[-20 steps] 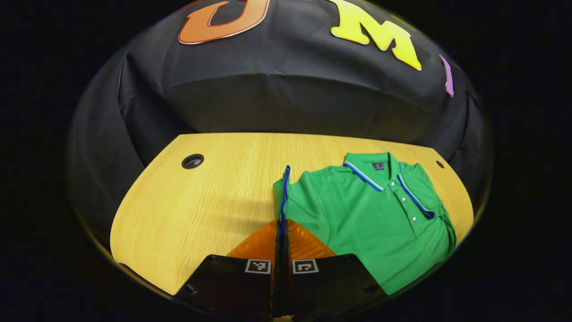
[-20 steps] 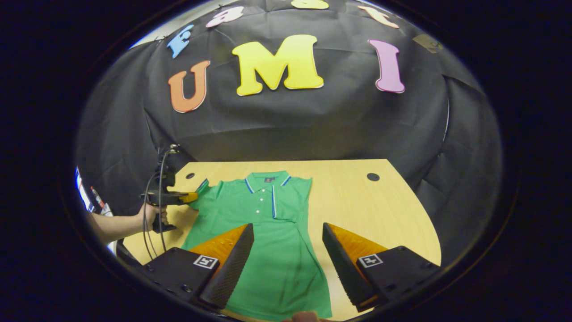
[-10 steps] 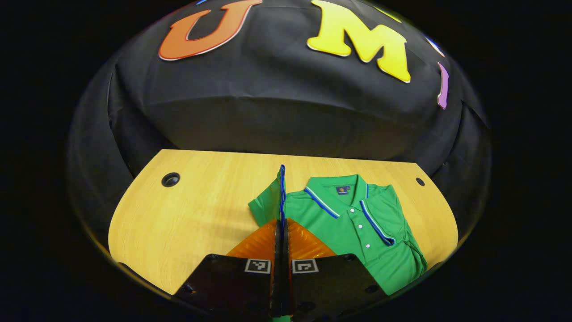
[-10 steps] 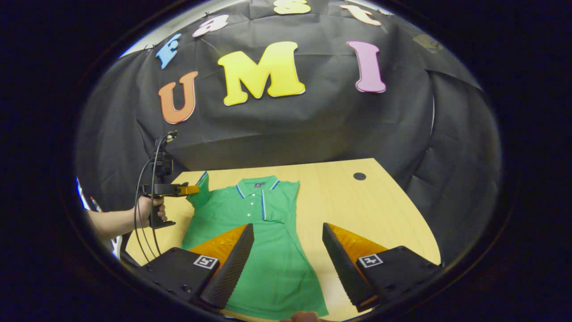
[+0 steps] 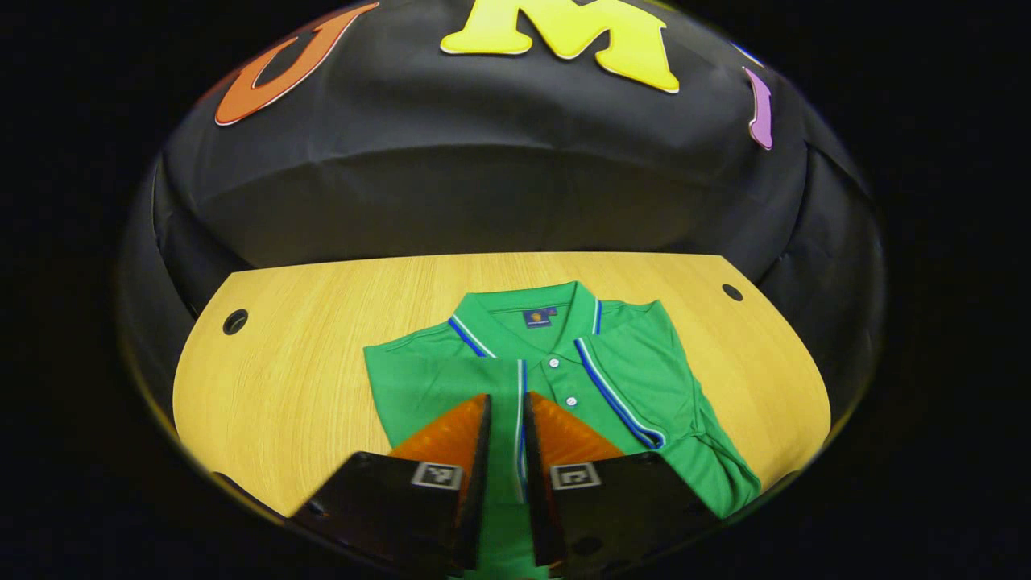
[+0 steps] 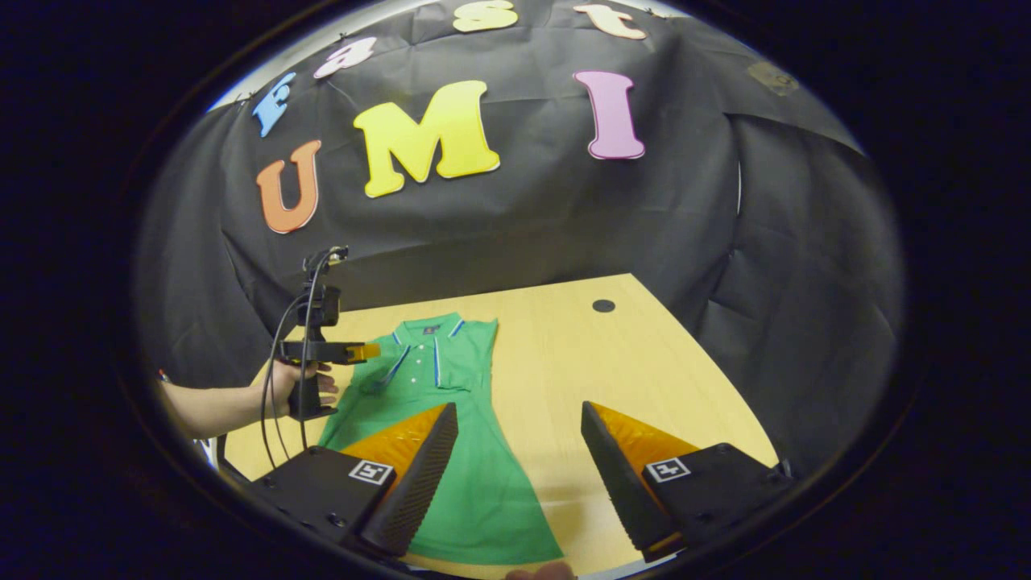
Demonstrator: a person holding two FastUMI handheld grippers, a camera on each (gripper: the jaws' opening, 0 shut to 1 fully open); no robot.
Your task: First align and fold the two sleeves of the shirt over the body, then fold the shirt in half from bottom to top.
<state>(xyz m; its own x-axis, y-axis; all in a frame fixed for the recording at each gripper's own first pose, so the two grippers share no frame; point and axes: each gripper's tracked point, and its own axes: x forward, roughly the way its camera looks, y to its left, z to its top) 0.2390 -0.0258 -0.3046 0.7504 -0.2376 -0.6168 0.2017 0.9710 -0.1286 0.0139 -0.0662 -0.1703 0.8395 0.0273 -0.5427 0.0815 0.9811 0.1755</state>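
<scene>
The left tongs, narrow around the sleeve, have carried it over the shirt beside the collar; right tongs wide; bottom fold remains.

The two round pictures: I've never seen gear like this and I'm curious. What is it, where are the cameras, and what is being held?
There is no robot here. A person holds a two-fingered clamp in each hand, and a wide-angle camera rides on each clamp. The left gripper view looks along the left hand-held gripper, and the right gripper view looks along the right hand-held gripper.

A green short-sleeved polo shirt lies on a light wooden table. One sleeve is folded over its body, with the striped hem between the left fingers. Whether they pinch it is unclear.

The right one is open and holds nothing. Its view also shows the person's hand holding the left one.
</scene>
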